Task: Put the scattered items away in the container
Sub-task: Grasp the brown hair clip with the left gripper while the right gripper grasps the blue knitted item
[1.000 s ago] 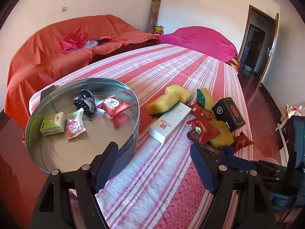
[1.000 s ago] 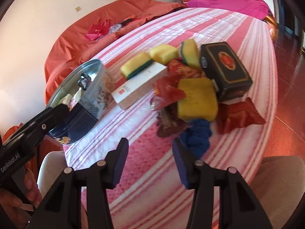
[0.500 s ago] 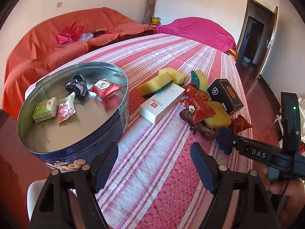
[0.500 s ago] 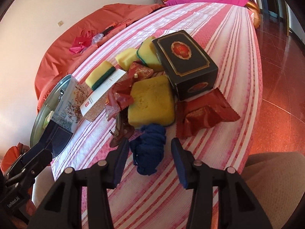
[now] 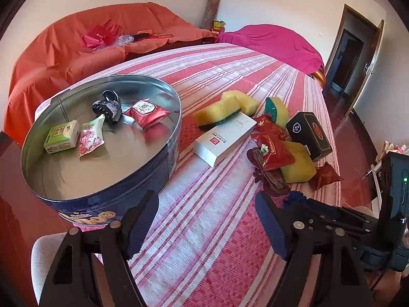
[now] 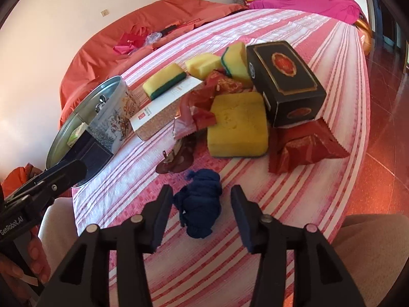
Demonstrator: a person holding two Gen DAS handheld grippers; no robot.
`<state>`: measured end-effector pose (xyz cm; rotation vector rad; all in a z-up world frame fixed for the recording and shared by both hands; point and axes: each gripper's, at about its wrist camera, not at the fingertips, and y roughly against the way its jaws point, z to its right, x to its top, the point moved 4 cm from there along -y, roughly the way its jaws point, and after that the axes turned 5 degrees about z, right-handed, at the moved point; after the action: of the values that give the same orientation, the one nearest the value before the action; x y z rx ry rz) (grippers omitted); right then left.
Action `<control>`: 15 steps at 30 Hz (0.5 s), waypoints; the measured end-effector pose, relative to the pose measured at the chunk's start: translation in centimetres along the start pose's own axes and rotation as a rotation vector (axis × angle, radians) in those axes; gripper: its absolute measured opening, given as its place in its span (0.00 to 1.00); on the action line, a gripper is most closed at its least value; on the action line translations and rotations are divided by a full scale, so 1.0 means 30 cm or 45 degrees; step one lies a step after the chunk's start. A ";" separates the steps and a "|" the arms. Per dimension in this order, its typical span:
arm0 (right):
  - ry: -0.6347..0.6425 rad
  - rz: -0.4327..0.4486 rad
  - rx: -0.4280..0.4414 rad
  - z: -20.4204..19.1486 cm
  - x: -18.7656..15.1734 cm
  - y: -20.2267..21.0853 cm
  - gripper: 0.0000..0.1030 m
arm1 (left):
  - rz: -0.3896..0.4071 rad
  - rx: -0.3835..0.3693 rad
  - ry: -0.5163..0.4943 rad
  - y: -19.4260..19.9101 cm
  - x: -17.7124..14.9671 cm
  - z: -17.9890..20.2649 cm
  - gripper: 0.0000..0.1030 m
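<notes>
Two grippers hang over a table under a red-and-white striped cloth (image 5: 217,81), and the round cookie tin (image 5: 163,158) serves as landmark. Its blue wall carries printed biscuits and a cursive brand name too small to read. Inside the tin lie a green-and-white packet (image 5: 61,136), a pink snack sachet (image 5: 90,139), a black hair claw (image 5: 108,106) and a red snack pack (image 5: 147,111) with a round white emblem; none of their lettering is legible.

Just beyond the tin's right side lies a long white box (image 5: 225,138) with a small red square label and fine grey print that I cannot make out. Farther from the tin, past the box, sit yellow sponges (image 6: 237,125), red foil packets (image 6: 306,148) and a black box (image 6: 285,81) with gold borders and a red oval crest.

The left gripper (image 5: 207,227) stands wide with nothing between its fingers, hovering over bare cloth just in front of the tin. The right gripper (image 6: 200,212), well to the right of the tin, has just been widening its jaws; they stand apart on either side of a crumpled dark blue cloth (image 6: 200,204) on the table, without visibly pressing it. In the right wrist view the left tool's body reads "GenRobot.AI".
</notes>
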<state>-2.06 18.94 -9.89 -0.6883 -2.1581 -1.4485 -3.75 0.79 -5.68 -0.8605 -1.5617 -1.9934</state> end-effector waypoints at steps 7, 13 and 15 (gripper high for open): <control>0.051 0.007 -0.035 -0.008 -0.002 0.000 0.34 | -0.089 -0.085 -0.060 -0.072 0.030 0.110 0.77; -0.094 0.049 -0.134 0.112 0.014 0.031 0.34 | -0.178 -0.155 -0.126 -0.165 0.060 0.205 0.77; -0.140 0.059 -0.101 0.132 0.017 0.036 0.34 | -0.223 -0.175 -0.138 -0.203 0.063 0.231 0.77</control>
<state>-2.14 23.07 -10.19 -0.8597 -2.1606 -1.5106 -7.95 9.03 -7.37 -0.9267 -1.6234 -2.2334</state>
